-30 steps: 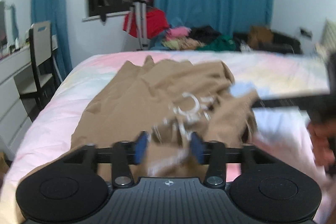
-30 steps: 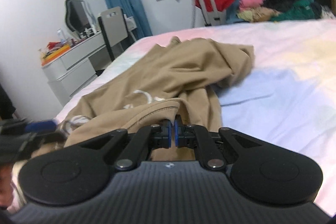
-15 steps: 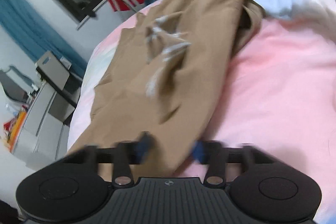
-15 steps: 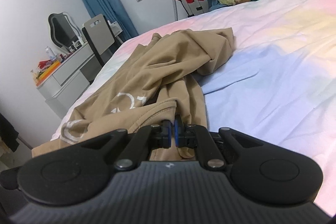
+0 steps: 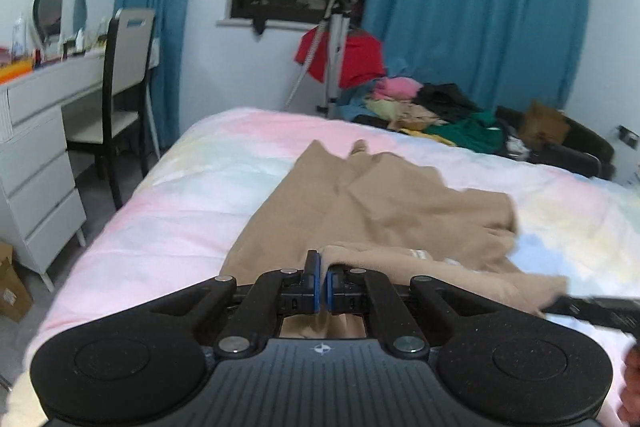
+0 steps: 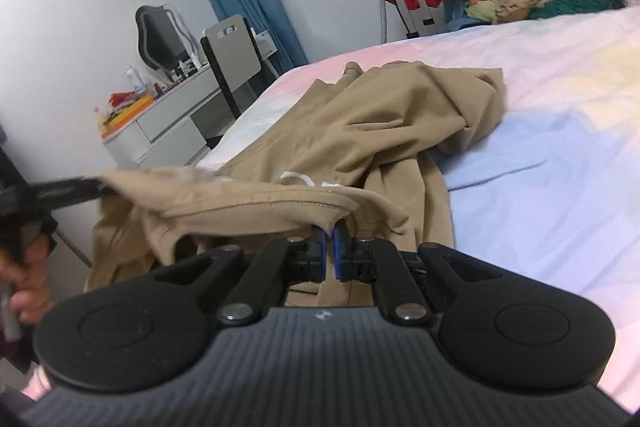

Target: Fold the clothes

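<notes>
A tan garment (image 5: 384, 211) with a white print lies rumpled on the pastel bed (image 5: 168, 227); it also shows in the right wrist view (image 6: 380, 131). My left gripper (image 5: 321, 279) is shut on one end of its hem. My right gripper (image 6: 328, 247) is shut on the other end of the same hem (image 6: 256, 203), which stretches between the two, lifted a little above the bed. The left gripper shows blurred at the left of the right wrist view (image 6: 68, 189). The rest of the garment trails away over the bed.
A white dresser (image 5: 36, 163) with a mirror and a chair (image 5: 124, 83) stand left of the bed. A tripod (image 5: 336, 39) draped in red and a pile of clothes (image 5: 432, 107) lie beyond the far edge, before blue curtains.
My left gripper was open over the garment; it swung down to the near edge and closed on the hem. My right gripper kept its grip, and the hem now stretches between them.
</notes>
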### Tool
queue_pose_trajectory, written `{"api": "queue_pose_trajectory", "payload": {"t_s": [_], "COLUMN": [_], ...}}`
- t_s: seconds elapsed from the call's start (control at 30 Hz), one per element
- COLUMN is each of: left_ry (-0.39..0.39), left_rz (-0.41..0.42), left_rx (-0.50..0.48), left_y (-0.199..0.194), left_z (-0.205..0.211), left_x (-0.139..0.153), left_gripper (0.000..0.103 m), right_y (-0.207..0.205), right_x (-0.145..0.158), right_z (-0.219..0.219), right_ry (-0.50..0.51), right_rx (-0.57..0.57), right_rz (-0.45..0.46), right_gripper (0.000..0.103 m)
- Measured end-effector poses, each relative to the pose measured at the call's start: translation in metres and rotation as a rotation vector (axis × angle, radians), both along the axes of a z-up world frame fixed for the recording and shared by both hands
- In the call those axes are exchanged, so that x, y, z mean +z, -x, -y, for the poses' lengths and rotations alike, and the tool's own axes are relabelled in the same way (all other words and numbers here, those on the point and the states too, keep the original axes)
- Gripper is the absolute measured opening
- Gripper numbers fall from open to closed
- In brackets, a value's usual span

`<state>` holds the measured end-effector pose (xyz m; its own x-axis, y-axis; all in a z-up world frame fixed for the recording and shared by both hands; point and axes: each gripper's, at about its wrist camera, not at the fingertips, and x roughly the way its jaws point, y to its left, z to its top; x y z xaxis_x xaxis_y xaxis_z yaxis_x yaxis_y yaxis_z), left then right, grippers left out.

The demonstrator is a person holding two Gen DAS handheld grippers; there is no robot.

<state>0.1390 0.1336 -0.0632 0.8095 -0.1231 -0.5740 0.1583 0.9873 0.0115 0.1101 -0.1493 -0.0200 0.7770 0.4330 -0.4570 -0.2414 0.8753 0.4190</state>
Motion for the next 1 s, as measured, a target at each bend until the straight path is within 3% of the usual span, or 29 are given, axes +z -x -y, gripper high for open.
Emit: {"api": "queue_pose_trajectory", "payload": {"t_s": [0.17,0.2,0.23,0.3,0.33,0.4,0.57,0.73,0.87,1.0], "left_ry": [0.057,0.048,0.039,0.02,0.011,-0.007,-0.053,-0.11,-0.114,-0.127], "left_rz": [-0.017,0.002,0.021,0.058,0.077,0.115,0.209,0.155,0.019,-0.07], "left_rx": [0.08,0.073,0.066,0.051,0.044,0.03,-0.005,-0.138,-0.107,-0.077], "left_y": [-0.046,-0.042,-0.038,-0.029,-0.025,-0.016,0.005,0.015,-0.005,-0.018], "left_z": [-0.019,-0.015,-0.012,-0.006,-0.002,0.004,0.02,0.061,0.08,0.073], "left_x": [-0.013,-0.011,-0.008,-0.003,-0.001,0.004,0.016,0.003,-0.027,-0.049], "left_gripper": [0.012,0.015,0.018,0.027,0.03,0.05,0.056,0.054,0.05,0.014], "right_y": [-0.013,-0.016,-0.018,-0.02,-0.021,-0.019,-0.01,-0.002,0.003,0.006], "right_x": [-0.013,-0.015,-0.017,-0.019,-0.02,-0.018,-0.011,-0.007,-0.01,-0.013], "right_z": [0.002,0.003,0.004,0.009,0.012,0.018,0.033,0.034,0.018,0.002], "right_ry": [-0.026,-0.026,-0.023,-0.048,-0.062,-0.075,-0.061,-0.054,-0.026,0.02], "right_rx": [-0.045,-0.069,-0.088,-0.109,-0.119,-0.16,-0.284,-0.287,-0.218,-0.155], "right_rz": [-0.026,-0.034,-0.034,-0.017,-0.009,0.0,0.026,0.026,0.014,0.014], "right_gripper": [0.012,0.02,0.038,0.05,0.049,0.049,0.05,0.05,0.05,0.05]}}
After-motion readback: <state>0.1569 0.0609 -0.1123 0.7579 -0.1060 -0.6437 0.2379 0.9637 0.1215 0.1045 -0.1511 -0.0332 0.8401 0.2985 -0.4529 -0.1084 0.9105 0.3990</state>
